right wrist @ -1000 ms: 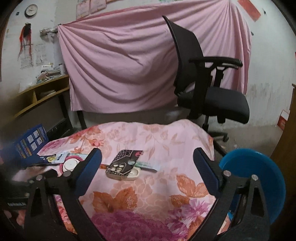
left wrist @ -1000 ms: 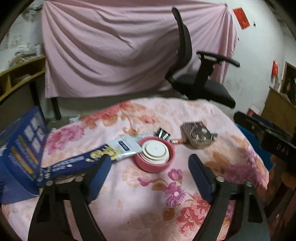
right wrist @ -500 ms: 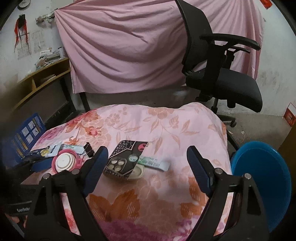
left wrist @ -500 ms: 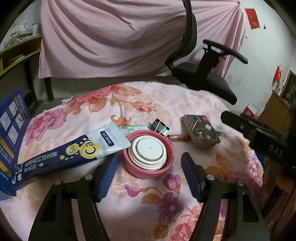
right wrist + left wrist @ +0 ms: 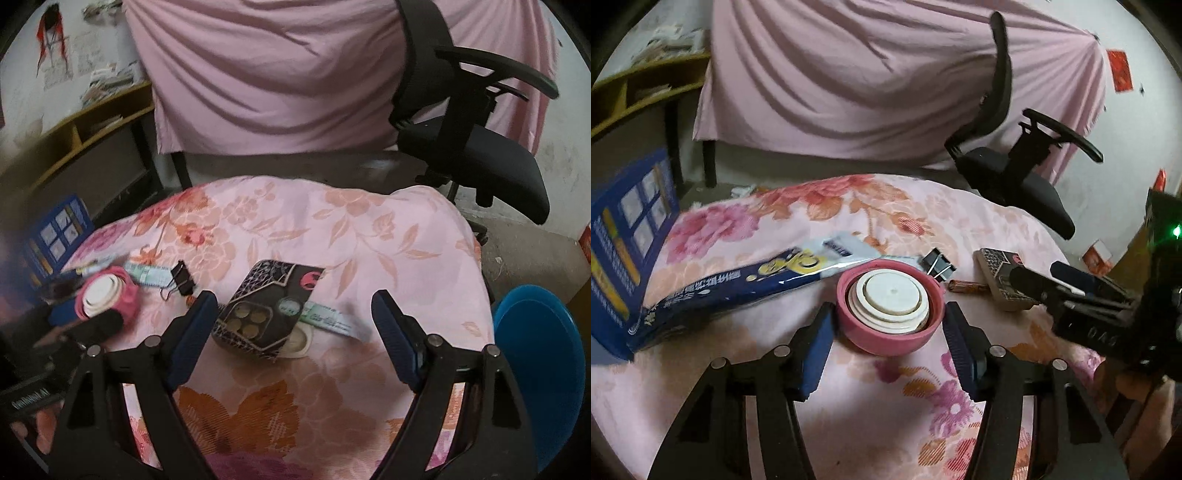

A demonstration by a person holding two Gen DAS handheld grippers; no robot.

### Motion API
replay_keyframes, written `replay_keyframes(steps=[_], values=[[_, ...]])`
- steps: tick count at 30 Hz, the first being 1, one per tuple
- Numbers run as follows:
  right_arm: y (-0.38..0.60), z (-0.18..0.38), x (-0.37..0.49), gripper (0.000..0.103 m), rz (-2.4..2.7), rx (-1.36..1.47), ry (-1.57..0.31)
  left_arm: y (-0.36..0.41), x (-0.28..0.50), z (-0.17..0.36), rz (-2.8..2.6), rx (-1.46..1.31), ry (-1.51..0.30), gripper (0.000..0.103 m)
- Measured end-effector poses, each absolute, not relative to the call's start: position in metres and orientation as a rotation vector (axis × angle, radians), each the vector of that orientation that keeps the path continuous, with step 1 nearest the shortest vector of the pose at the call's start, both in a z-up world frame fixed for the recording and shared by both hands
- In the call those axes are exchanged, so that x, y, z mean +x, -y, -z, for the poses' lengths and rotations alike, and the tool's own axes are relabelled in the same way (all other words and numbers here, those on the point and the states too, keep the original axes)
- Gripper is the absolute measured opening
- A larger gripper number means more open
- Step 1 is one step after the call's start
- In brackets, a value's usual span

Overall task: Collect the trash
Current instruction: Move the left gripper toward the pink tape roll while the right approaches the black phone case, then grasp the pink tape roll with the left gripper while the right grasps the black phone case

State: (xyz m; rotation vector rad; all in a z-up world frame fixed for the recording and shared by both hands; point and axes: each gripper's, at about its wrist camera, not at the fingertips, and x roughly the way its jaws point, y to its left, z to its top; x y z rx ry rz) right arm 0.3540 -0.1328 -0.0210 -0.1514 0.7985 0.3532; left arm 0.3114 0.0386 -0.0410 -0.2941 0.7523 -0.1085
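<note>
A pink round cup with white lids nested inside sits on the flowered cloth. My left gripper straddles it, one blue pad close to each side, and the jaws are closing. I cannot make out firm pressure on its walls. My right gripper stands wide open just above a dark patterned case that holds round discs. A green-and-white wrapper strip pokes out from under the case. A blue-and-white packet, a black binder clip and a small battery lie near the cup.
A blue carton stands at the table's left edge. A black office chair is behind the table, in front of a pink drape. A blue bin sits on the floor at the right. A wooden shelf lines the left wall.
My left gripper moved in on the pink cup and its jaws narrowed around it. My right gripper dropped and moved forward over the patterned case, still wide.
</note>
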Motion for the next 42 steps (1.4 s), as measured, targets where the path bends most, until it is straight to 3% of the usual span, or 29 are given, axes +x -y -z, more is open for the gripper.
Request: replay_keyframes(steps=[9, 14, 33, 34, 36, 42], values=[[0.109, 0.03, 0.354, 0.103, -0.348, -0.269, -0.818, -0.047, 0.308, 0.041, 0.088, -0.346, -0.755, 0.053], [0.097, 0.039, 0.354, 0.091, -0.321, -0.348, -0.828, -0.048, 0.306, 0.041, 0.089, -0.35, -0.754, 0.053], [0.114, 0.023, 0.332, 0.08, -0.349, -0.258, -0.72, -0.048, 0.3, 0.037, 0.13, -0.366, -0.709, 0.053], [0.114, 0.021, 0.33, 0.076, -0.351, -0.254, -0.708, -0.048, 0.299, 0.036, 0.135, -0.363, -0.703, 0.053], [0.114, 0.018, 0.328, 0.053, -0.347, -0.252, -0.687, -0.045, 0.296, 0.033, 0.144, -0.355, -0.685, 0.053], [0.113, 0.018, 0.326, 0.049, -0.357, -0.245, -0.674, -0.04, 0.295, 0.031, 0.156, -0.336, -0.672, 0.053]])
